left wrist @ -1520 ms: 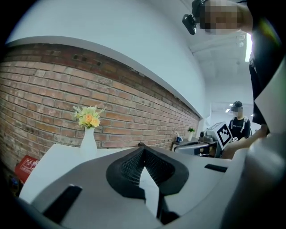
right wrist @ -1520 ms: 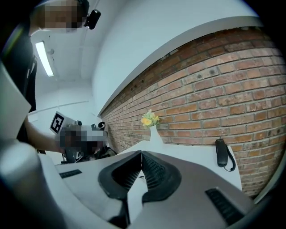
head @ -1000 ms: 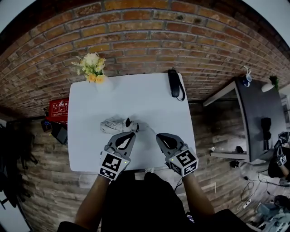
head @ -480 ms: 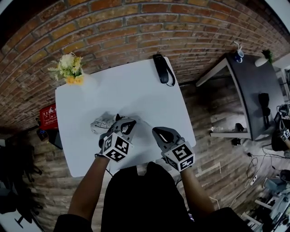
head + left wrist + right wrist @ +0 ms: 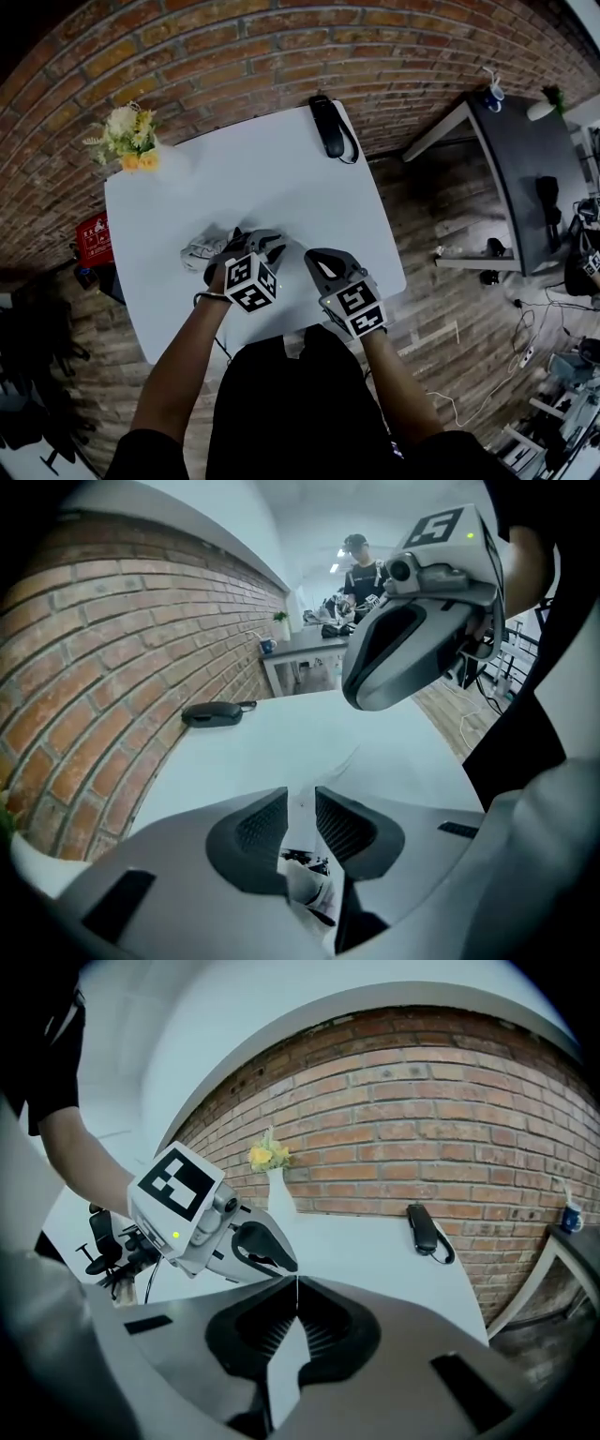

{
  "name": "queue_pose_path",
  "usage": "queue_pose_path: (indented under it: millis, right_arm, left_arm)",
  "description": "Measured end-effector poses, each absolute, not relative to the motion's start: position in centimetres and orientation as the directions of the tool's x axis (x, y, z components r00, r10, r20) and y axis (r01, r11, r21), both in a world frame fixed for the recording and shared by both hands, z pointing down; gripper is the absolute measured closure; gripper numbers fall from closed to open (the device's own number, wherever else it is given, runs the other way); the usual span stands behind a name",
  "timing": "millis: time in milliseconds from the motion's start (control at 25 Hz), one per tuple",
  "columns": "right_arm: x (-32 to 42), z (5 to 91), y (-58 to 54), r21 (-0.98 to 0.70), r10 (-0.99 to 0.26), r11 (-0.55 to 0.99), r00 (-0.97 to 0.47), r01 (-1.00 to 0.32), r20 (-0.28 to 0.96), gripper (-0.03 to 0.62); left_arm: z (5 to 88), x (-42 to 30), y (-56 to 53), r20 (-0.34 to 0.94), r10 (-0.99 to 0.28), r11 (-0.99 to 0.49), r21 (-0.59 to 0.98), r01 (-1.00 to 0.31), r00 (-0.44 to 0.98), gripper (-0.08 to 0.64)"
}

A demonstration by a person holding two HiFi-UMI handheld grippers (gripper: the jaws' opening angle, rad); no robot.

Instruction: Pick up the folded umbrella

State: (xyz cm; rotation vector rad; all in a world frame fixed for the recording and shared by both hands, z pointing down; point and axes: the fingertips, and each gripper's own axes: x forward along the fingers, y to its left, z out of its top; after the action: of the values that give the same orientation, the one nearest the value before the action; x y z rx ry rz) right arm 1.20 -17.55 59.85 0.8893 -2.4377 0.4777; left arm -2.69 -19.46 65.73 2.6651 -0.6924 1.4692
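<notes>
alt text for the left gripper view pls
On the left gripper the jaws, which have just been opening, stand slightly apart over a white table with the white, black-printed folded umbrella between them. Ahead lies a black object by the brick wall; the right gripper hangs at upper right.

Right hand-held gripper (image 5: 297,1285), jaws together, above white table (image 5: 375,1241); left hand-held gripper (image 5: 272,1252) ahead-left.

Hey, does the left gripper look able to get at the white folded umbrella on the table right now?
Probably yes: the left gripper sits right over the umbrella, jaws just opening with it showing in the gap, nothing blocking.
</notes>
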Motion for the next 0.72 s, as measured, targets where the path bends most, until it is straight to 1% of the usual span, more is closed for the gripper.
queue_pose_path:
  millis: [120, 240, 440, 720]
  right_arm:
    - [1.5, 60.1, -17.3, -0.162, -0.497, 0.718, -0.661, -0.677, 0.562, 0.571]
    - [2.0, 60.3, -17.0, -0.168, -0.499, 0.709, -0.655, -0.685, 0.566, 0.571]
    - [2.9, 60.5, -16.8, -0.177, -0.513, 0.687, -0.642, -0.705, 0.569, 0.571]
    - [3.6, 60.7, -16.5, -0.189, -0.531, 0.659, -0.629, -0.728, 0.568, 0.571]
  left_arm:
    - [66.6, -2.7, -19.6, 0.836, -0.331, -0.917, -0.175, -0.36, 0.438, 0.431]
    - [67.5, -2.9, -19.9, 0.856, -0.302, -0.922, -0.152, -0.356, 0.418, 0.407]
    - [69.0, -3.0, -20.2, 0.898, -0.25, -0.935, -0.127, -0.331, 0.363, 0.339]
    - [71.2, -3.0, -20.4, 0.937, -0.195, -0.953, -0.112, -0.28, 0.291, 0.334]
